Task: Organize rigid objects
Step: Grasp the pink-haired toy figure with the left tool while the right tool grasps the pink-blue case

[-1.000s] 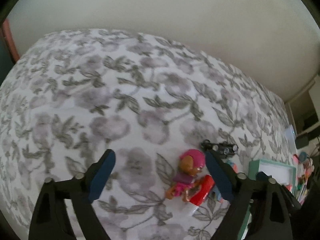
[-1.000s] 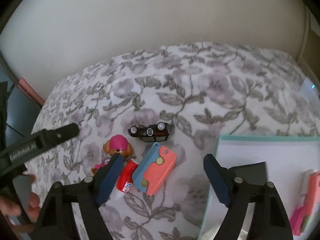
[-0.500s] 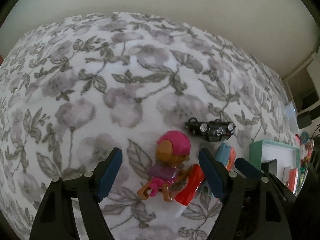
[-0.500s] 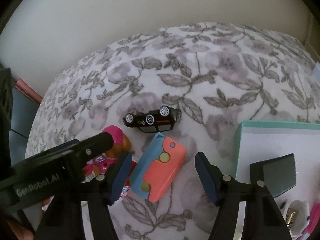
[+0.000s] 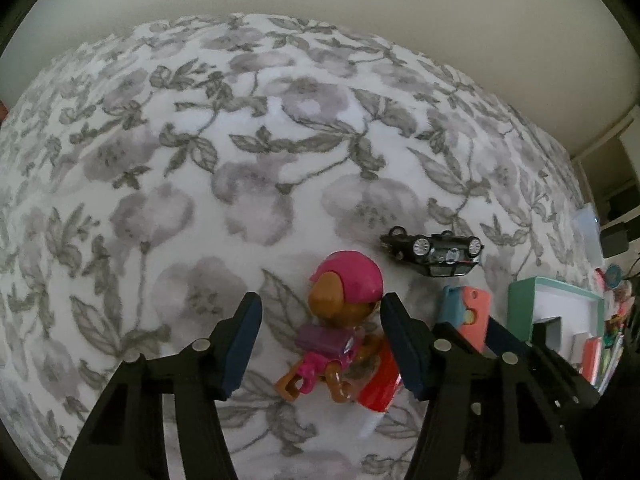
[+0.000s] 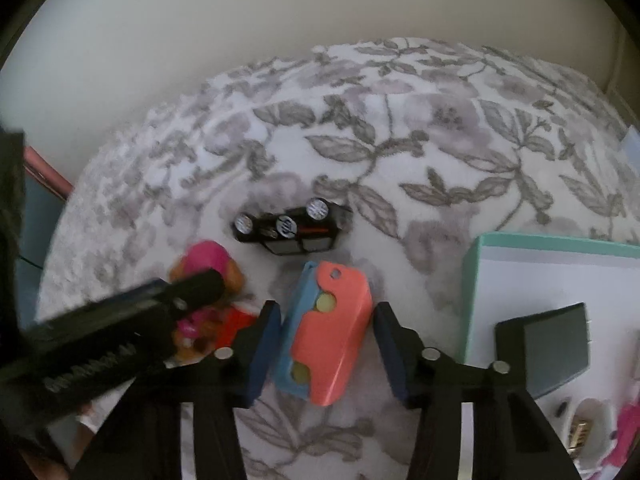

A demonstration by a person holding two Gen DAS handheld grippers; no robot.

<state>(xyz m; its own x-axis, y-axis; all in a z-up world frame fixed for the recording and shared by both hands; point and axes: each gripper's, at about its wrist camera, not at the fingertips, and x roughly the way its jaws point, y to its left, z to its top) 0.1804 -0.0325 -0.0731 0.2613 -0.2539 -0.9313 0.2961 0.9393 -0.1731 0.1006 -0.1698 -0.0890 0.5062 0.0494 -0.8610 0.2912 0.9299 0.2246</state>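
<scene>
Straddling the pink-helmeted toy figure [image 5: 344, 308] at lower centre, our left gripper [image 5: 320, 344] has been closing, pads not yet touching. Our right gripper [image 6: 326, 346] has likewise been narrowing around the coral-and-blue case [image 6: 326, 332], still apart. Both lie on the floral bedspread [image 5: 200, 160].

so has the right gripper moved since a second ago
Yes. The right gripper came down toward the floral blanket, jaws just closing, and now straddles the coral and blue toy, pads apparently not yet pressing.
</scene>
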